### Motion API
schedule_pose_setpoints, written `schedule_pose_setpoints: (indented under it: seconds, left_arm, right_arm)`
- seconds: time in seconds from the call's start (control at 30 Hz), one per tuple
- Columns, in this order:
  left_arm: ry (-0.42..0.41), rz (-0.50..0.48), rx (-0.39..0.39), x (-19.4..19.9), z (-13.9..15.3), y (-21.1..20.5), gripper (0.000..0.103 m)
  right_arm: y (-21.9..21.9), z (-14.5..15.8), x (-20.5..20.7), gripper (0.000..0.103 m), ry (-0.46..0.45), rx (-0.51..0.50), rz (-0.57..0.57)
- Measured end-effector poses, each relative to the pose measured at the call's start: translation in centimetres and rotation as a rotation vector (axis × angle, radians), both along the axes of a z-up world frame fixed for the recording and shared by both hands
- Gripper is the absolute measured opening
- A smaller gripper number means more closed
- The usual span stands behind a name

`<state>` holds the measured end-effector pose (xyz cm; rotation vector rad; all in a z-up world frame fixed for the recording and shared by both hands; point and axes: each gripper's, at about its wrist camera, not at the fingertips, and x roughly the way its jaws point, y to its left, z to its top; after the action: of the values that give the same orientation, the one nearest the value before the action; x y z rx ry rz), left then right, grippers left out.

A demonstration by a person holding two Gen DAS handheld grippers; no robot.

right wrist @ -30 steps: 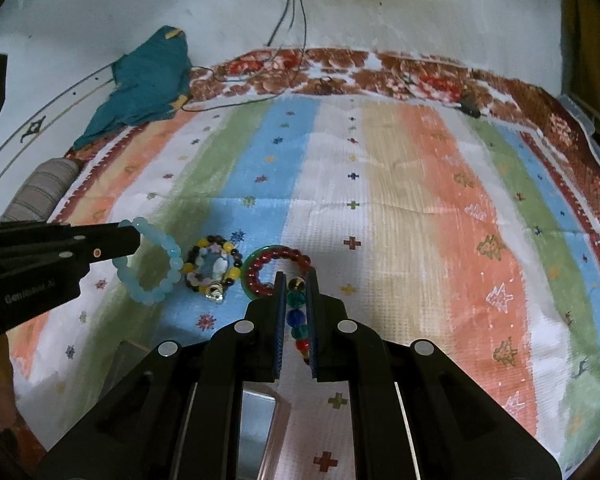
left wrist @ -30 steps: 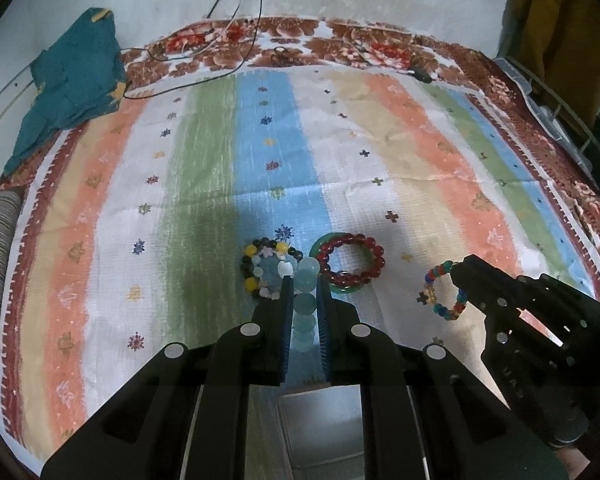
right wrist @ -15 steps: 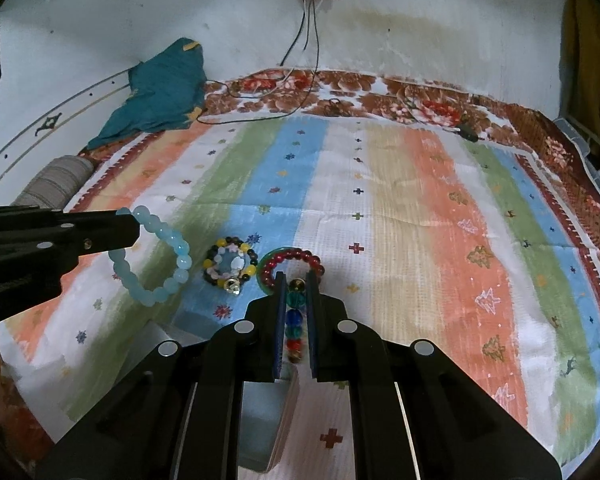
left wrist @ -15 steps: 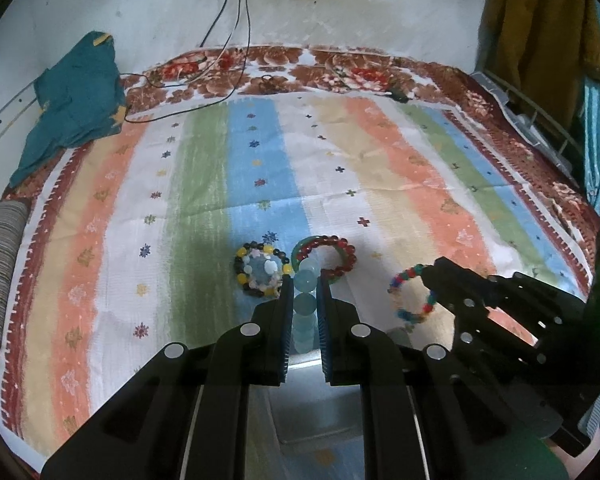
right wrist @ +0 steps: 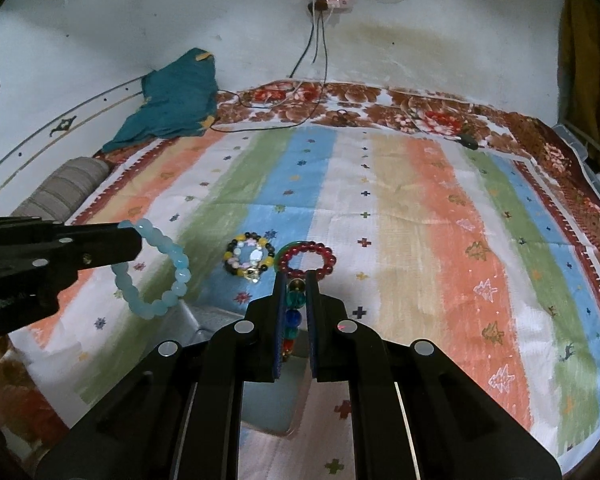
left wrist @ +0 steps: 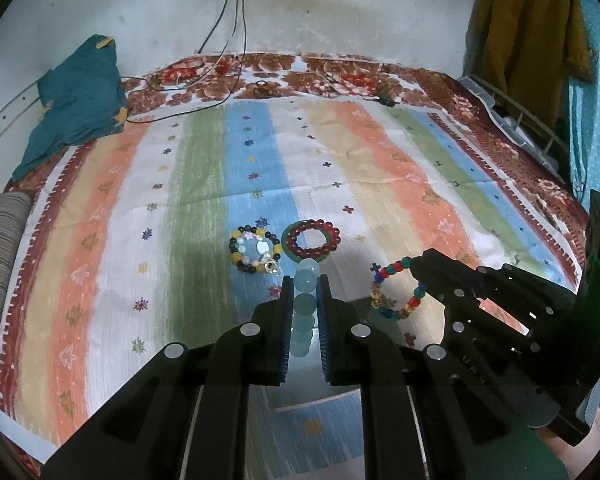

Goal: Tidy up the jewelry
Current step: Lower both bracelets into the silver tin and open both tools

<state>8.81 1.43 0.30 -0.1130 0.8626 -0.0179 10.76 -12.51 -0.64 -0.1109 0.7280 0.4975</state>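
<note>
Between the two grippers, low in both frames, sits what looks like a clear box [right wrist: 268,392] on the striped bedspread [right wrist: 420,208], and that's my guess for where the bracelets go.

Biggest worry, as I see it: each bracelet is only caught by a few beads. The left gripper [left wrist: 305,280] is pinching the pale blue bracelet [right wrist: 156,268], and in the right wrist view most of the loop dangles free below and beyond the tips. Round smooth beads between flat pads could roll out if either one gets jerked or tipped. Same deal for the right gripper [right wrist: 296,280], pinched on the multicoloured bracelet [left wrist: 396,288], whose loop hangs off the tips in the left wrist view. Second worry: both seem headed for the same small box, so they could bump, or one loop could snag the other. A sloppy release might also drop a bracelet on the box edge, or onto the two still lying mid-frame on the bed, the mixed bead bracelet [left wrist: 255,249] and the dark red bracelet [left wrist: 311,238] on its green bangle [left wrist: 290,249].

Pose-wise, both grippers are held above the bed, pointing forward and slightly down, side by side, near each other but not touching.
</note>
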Motion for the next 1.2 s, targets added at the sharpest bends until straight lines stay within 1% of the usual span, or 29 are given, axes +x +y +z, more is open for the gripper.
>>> schedule_pose_setpoints:
  seconds: [0.1,0.2,0.4,0.47,0.5,0.53,0.57,0.67,0.73,0.87,0.93,1.07,1.17,1.2]
  left_arm:
    - [-0.01,-0.004,0.001,-0.6,0.2,-0.2,0.011]
    - [-0.003,-0.007,0.011,-0.9,-0.2,-0.5,0.011]
    - [0.009,0.008,-0.008,-1.5,-0.5,-0.2,0.011]
    - [0.021,0.023,-0.011,-1.5,-0.7,0.1,0.016]
    - [0.023,0.033,-0.005,-1.4,-0.8,0.2,0.027]
    - [0.018,0.05,0.001,-1.4,-0.7,0.5,0.03]
    - [0.018,0.06,0.003,-1.4,-0.8,0.6,0.03]
    - [0.027,0.091,0.014,-1.1,-0.9,1.3,0.031]
    - [0.03,0.103,0.023,-0.9,-0.9,1.6,0.038]
    - [0.035,0.113,0.03,-0.6,-1.1,1.8,0.045]
    - [0.038,0.117,0.032,-0.5,-1.2,2.0,0.05]
    - [0.05,0.145,0.037,0.2,-1.5,2.7,0.055]
    - [0.057,0.161,0.025,0.5,-1.6,3.2,0.062]
    - [0.058,0.162,0.025,0.6,-1.7,3.3,0.066]
  right_arm:
    - [-0.1,0.0,-0.8,0.01,-0.001,0.002,0.01]
    - [-0.3,-0.1,-1.3,0.011,0.003,0.006,0.01]
    - [0.0,-0.5,-1.8,0.011,0.032,0.02,0.034]
    - [0.0,-0.6,-1.8,0.011,0.046,0.027,0.038]
    - [0.1,-0.9,-1.5,0.018,0.068,0.024,0.034]
    - [0.0,-1.1,-1.4,0.033,0.075,0.025,0.029]
    - [-0.2,-1.2,-1.3,0.038,0.077,0.027,0.017]
    - [-0.5,-1.4,-0.8,0.04,0.077,0.019,-0.006]
    - [-0.8,-1.5,-0.4,0.04,0.083,0.014,-0.025]
    - [-1.5,-1.7,0.4,0.044,0.096,0.02,-0.058]
    - [-1.7,-1.8,0.8,0.047,0.1,0.019,-0.072]
    - [-2.0,-2.0,1.5,0.052,0.108,0.024,-0.087]
    - [-2.2,-2.0,2.0,0.056,0.117,0.032,-0.094]
    - [-2.2,-2.0,2.1,0.057,0.119,0.033,-0.095]
